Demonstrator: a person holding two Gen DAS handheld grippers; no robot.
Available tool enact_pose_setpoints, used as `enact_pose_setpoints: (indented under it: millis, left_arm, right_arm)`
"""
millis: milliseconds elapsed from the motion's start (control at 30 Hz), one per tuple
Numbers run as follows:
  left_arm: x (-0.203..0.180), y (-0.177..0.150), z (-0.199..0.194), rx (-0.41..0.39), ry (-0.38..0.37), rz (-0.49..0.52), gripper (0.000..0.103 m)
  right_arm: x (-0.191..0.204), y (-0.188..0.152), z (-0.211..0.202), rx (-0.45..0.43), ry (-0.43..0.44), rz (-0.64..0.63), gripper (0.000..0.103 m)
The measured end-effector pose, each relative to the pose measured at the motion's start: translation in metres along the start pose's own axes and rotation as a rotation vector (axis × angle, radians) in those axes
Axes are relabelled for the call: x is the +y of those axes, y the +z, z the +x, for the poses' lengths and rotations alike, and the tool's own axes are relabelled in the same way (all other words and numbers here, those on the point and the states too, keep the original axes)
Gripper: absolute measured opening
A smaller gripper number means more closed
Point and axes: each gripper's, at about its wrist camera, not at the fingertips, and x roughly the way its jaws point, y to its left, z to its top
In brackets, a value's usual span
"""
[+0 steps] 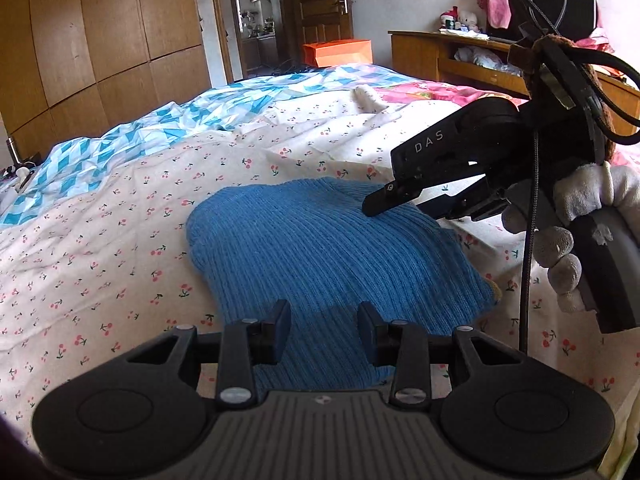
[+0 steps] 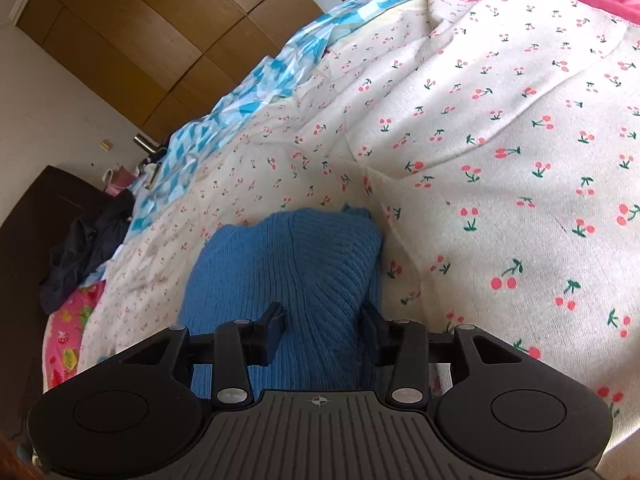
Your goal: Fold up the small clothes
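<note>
Two claws hang over one blue knit garment [image 1: 320, 252] lying mid-frame on the cherry-print sheet [image 1: 120, 216]. Left claw [image 1: 324, 330] and right claw [image 2: 324, 326] both stand partly open, gripping nothing.

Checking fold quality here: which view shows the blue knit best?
Left wrist: the blue knit lies nearly whole on the cherry sheet, with the right gripper over its far edge. The right wrist view shows only the upper part; the rest is hidden beneath that gripper's open jaws.
</note>
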Motion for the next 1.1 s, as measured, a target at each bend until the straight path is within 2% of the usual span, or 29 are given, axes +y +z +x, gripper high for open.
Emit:
enact_pose_setpoints:
  millis: [33, 67, 133, 233, 300, 367, 400, 433, 500, 567, 667, 767, 867, 900, 967, 1000, 1033, 1100]
  left_arm:
    - [0.002, 0.001, 0.0, -0.003, 0.001, -0.008, 0.043]
    - [0.005, 0.002, 0.0, -0.01, 0.005, -0.017, 0.043]
    - [0.009, 0.006, -0.002, -0.036, 0.011, -0.037, 0.043]
    - [0.014, 0.01, -0.002, -0.068, 0.023, -0.076, 0.043]
    - [0.013, 0.009, 0.007, -0.054, 0.027, -0.087, 0.043]
    - [0.008, 0.004, 0.02, -0.016, 0.039, -0.056, 0.043]
    - [0.004, 0.001, 0.023, -0.005, 0.046, -0.04, 0.043]
    - [0.002, -0.001, 0.024, -0.005, 0.05, -0.024, 0.043]
    - [-0.001, -0.001, 0.02, -0.01, 0.054, -0.01, 0.044]
    - [0.002, 0.0, 0.015, -0.007, 0.048, -0.023, 0.044]
    - [0.009, 0.0, 0.003, -0.018, 0.058, -0.054, 0.044]
    - [0.012, -0.006, -0.009, -0.026, 0.066, -0.096, 0.044]
    - [0.01, -0.015, -0.008, 0.001, 0.086, -0.1, 0.044]
    - [0.01, -0.018, -0.004, 0.018, 0.087, -0.101, 0.044]
    - [0.008, -0.022, 0.004, 0.065, 0.094, -0.091, 0.044]
    - [0.006, -0.025, 0.006, 0.081, 0.1, -0.088, 0.044]
    - [0.006, -0.026, 0.006, 0.092, 0.092, -0.09, 0.044]
    - [0.006, -0.028, 0.002, 0.1, 0.074, -0.107, 0.044]
  right_arm:
    - [0.005, 0.001, 0.0, -0.001, 0.0, -0.03, 0.021]
    - [0.01, 0.003, -0.002, -0.004, 0.006, -0.054, 0.015]
    - [0.022, 0.008, -0.011, -0.04, 0.037, -0.102, 0.012]
    - [0.026, 0.021, -0.029, -0.136, 0.096, -0.083, 0.011]
    - [0.019, 0.024, -0.022, -0.151, 0.051, -0.081, 0.011]
    - [0.006, 0.02, 0.004, -0.062, -0.059, -0.107, 0.011]
    - [-0.001, 0.015, 0.015, -0.004, -0.08, -0.107, 0.011]
    - [-0.005, 0.009, 0.017, 0.005, -0.083, -0.115, 0.012]
    - [-0.005, 0.004, 0.004, -0.032, -0.078, -0.123, 0.017]
    - [-0.002, 0.004, -0.013, -0.068, -0.077, -0.124, 0.017]
    - [0.013, -0.006, -0.047, -0.143, -0.124, -0.2, 0.017]
    - [0.027, -0.028, -0.075, -0.121, -0.014, -0.258, 0.017]
    - [0.031, -0.055, -0.076, -0.032, 0.009, -0.302, 0.017]
    - [0.03, -0.06, -0.07, -0.003, -0.003, -0.319, 0.017]
    - [0.022, -0.063, -0.048, 0.045, -0.125, -0.341, 0.012]
    - [0.015, -0.061, -0.039, 0.047, -0.18, -0.349, 0.003]
    - [0.008, -0.057, -0.035, 0.047, -0.223, -0.332, 0.002]
    - [0.001, -0.05, -0.04, 0.043, -0.22, -0.261, 0.003]
